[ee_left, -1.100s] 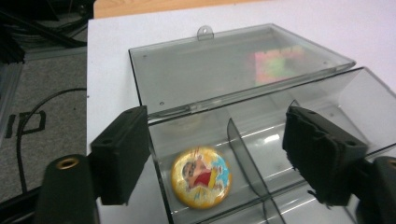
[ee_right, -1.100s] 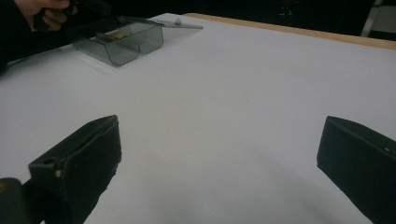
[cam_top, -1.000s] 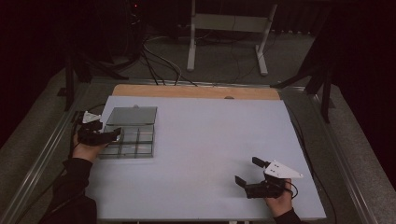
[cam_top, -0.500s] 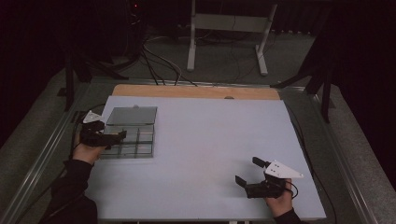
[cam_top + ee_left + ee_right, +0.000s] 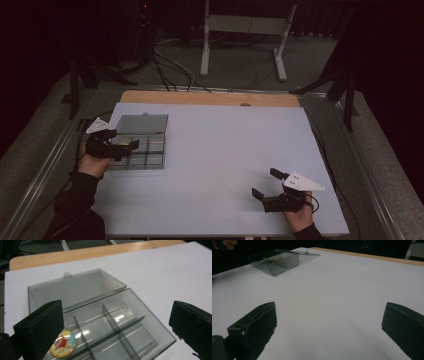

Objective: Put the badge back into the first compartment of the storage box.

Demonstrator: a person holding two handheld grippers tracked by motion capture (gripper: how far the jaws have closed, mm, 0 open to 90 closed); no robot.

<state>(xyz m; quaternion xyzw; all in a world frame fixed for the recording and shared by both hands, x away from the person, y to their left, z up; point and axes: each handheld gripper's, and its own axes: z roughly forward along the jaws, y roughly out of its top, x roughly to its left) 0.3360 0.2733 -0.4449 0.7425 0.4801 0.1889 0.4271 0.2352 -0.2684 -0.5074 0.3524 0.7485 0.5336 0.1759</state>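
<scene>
At lower right of the high view I hold the right gripper (image 5: 266,187), jaws spread wide over bare white table (image 5: 225,160). At left, my left gripper (image 5: 131,146), jaws also apart, hovers over the open smoky compartment box (image 5: 105,320), a cartoon badge (image 5: 63,343) lying in its near-left compartment.

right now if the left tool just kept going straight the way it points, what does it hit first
Most likely the clear divided box: the left tool is open and aimed down into its compartments, near the round cartoon badge. Depth is unclear, so a divider wall might come first.
</scene>
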